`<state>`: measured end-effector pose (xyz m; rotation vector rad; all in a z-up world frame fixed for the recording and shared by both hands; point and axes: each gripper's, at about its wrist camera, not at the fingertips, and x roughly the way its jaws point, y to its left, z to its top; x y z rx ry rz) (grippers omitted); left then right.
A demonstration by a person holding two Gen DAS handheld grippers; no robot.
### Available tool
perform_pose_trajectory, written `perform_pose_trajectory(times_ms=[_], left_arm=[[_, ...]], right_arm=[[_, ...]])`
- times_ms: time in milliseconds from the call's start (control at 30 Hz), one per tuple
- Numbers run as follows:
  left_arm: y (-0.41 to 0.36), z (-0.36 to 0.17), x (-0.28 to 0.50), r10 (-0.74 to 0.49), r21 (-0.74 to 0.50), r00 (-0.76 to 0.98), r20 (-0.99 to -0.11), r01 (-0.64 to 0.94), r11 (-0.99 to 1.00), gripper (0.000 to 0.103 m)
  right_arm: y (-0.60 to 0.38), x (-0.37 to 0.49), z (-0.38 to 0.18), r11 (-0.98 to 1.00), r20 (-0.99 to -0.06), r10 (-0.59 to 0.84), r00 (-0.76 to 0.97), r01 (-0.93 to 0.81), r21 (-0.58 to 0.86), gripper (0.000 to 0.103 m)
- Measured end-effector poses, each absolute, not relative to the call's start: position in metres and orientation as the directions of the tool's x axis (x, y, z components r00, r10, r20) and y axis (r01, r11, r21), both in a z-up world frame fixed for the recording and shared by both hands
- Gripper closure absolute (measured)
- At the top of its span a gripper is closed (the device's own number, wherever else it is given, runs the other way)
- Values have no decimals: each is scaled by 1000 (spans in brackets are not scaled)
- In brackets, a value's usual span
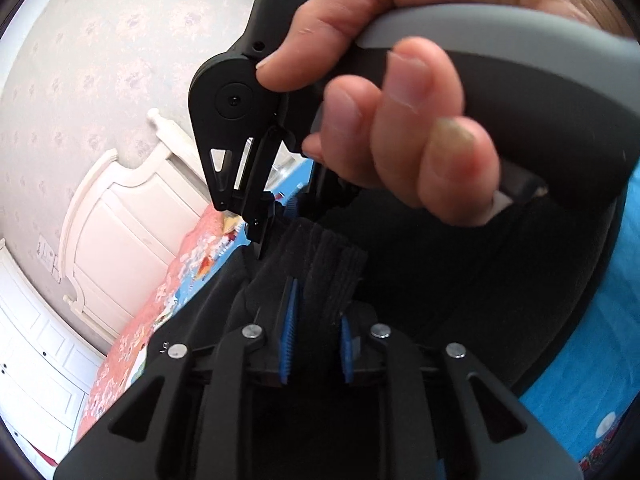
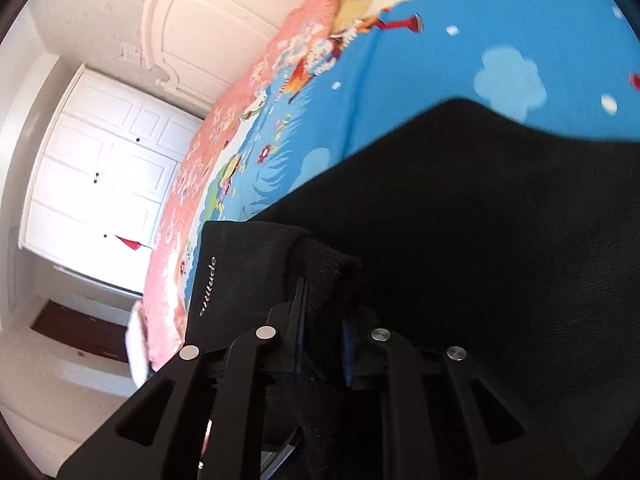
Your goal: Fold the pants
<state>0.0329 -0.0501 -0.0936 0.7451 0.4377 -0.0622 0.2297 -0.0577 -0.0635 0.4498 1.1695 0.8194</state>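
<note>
Black pants: lying on blue cartoon bedsheet, lower right, folds lost in darkness.
Left gripper: jaws clamped on ribbed cuff.
Right gripper: jaws clamped on cuff, tips buried.
Hand: cut off at upper edge.

Black pants on a blue, cloud-patterned bedsheet.

Floral wallpaper, cream headboard, white panelled wardrobe, blue cartoon bedsheet.
</note>
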Motion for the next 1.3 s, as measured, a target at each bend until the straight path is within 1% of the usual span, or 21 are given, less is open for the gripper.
perform_pose_trajectory(times_ms=[67, 167, 200, 333, 367, 467, 567, 633, 700, 733, 800, 833, 900, 933, 967, 1000, 1033, 1133, 1167, 1233, 1300], left_arm=[[-50, -95, 35, 93, 625, 902, -422, 216, 750, 87], [-49, -100, 37, 41, 566, 865, -500, 290, 772, 69], [-46, -95, 34, 15, 538, 863, -505, 301, 788, 68], [-13, -67, 15, -99, 353, 841, -532, 326, 877, 72], [0, -59, 8, -107, 310, 843, -527, 308, 899, 76], [56, -30, -20, -90, 176, 864, -495, 201, 964, 77], [129, -14, -30, -20, 13, 865, -501, 31, 999, 83], [170, -13, -22, 52, -23, 840, -541, -76, 997, 84], [206, -18, -10, 72, -78, 794, -603, -148, 986, 82], [222, -21, -2, 50, -125, 762, -646, -170, 977, 78], [246, -28, 1, 3, -225, 721, -693, -220, 949, 54], [254, -28, 5, 2, -247, 703, -711, -252, 936, 47], [256, -26, 11, 95, -175, 662, -743, -329, 928, 32], [251, -23, 10, 164, -114, 661, -732, -355, 928, 25], [245, -18, 7, 234, -52, 685, -690, -369, 928, 12], [243, -15, 2, 267, -23, 717, -644, -366, 930, 4], [239, -12, -3, 290, 4, 748, -598, -359, 933, 2], [233, -16, -8, 208, 16, 784, -584, -245, 969, 2], [234, -17, -11, 202, -2, 796, -571, -247, 969, 6], [235, -20, -12, 148, -53, 788, -598, -223, 973, 28], [233, -27, -6, 110, -81, 771, -627, -205, 975, 78]], right_arm=[[-57, 228, -62, 659, -645, 745, 170, -337, 672, 88], [-57, 229, -77, 707, -690, 700, 185, -321, 630, 88], [-57, 228, -79, 706, -687, 701, 192, -324, 630, 88], [-54, 224, -69, 748, -717, 655, 240, -346, 567, 88], [-55, 222, -64, 760, -723, 640, 258, -346, 550, 88], [-59, 213, -48, 802, -744, 586, 319, -355, 480, 87], [-55, 197, -18, 887, -769, 434, 469, -370, 276, 85], [-49, 178, 8, 918, -734, 338, 589, -378, 120, 84], [-42, 165, 23, 938, -696, 278, 662, -344, 48, 51], [-38, 157, 29, 943, -666, 269, 696, -332, 34, 11], [-27, 133, 37, 920, -595, 322, 737, -392, 12, 7], [-16, 127, 36, 918, -596, 307, 742, -397, -22, 7], [2, 117, 30, 917, -607, 263, 750, -390, -85, 7], [9, 112, 26, 913, -596, 265, 758, -397, -98, 6], [11, 109, 22, 917, -590, 257, 766, -386, -103, 4], [13, 105, 21, 920, -586, 255, 769, -379, -97, 4], [12, 103, 16, 923, -583, 269, 767, -378, -72, 4], [16, 101, 6, 925, -609, 270, 746, -377, -50, 4], [20, 100, 4, 930, -612, 251, 750, -361, -61, 4], [23, 100, 0, 920, -627, 261, 734, -387, -70, 4], [27, 99, -4, 921, -623, 228, 748, -374, -112, 13]])
